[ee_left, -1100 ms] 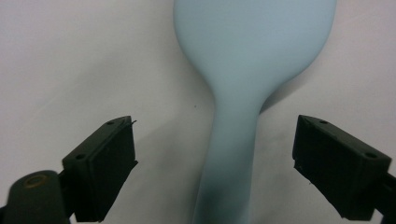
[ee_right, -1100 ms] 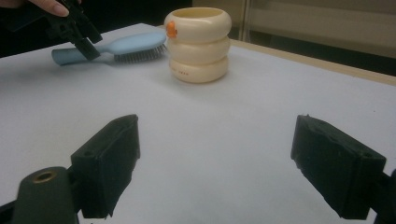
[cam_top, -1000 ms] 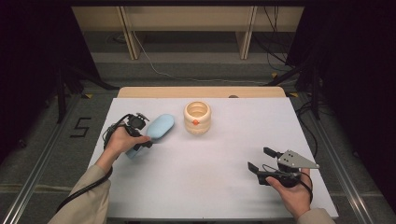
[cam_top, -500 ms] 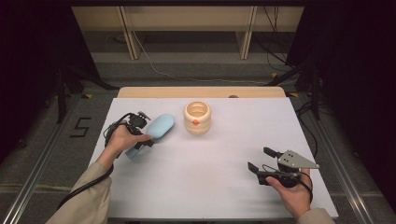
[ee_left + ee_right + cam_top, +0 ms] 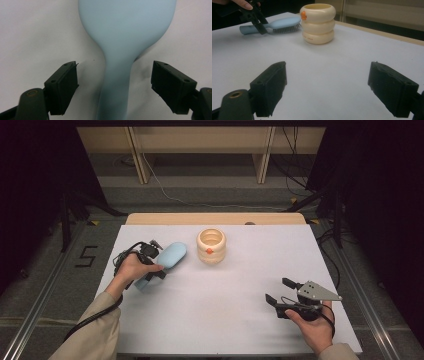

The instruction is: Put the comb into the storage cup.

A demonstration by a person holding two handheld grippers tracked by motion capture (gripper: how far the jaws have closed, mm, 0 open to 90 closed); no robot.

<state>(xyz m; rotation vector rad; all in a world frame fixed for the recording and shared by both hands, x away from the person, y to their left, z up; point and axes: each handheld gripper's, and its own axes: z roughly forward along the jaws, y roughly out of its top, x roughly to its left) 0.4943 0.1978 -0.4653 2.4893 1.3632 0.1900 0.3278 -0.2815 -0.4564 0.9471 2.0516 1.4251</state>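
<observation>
White table (image 5: 220, 320), left tongs (image 5: 150, 270) astride hairbrush (image 5: 167, 257)

So the table (image 5: 225, 320) takes up the middle and lower part of the high view. The hairbrush (image 5: 167, 260) lies flat on it at center left, with the ringed cup (image 5: 211, 246) standing just to its right, near but apart (upper middle of the tabletop). The left gripper (image 5: 152, 270) sits over the brush handle, one jaw on each side of it. The right gripper (image 5: 280, 292) is way off at lower right, well apart from both. Behind the table's far edge, a shelf frame (image 5: 200, 140) crosses the top.
</observation>
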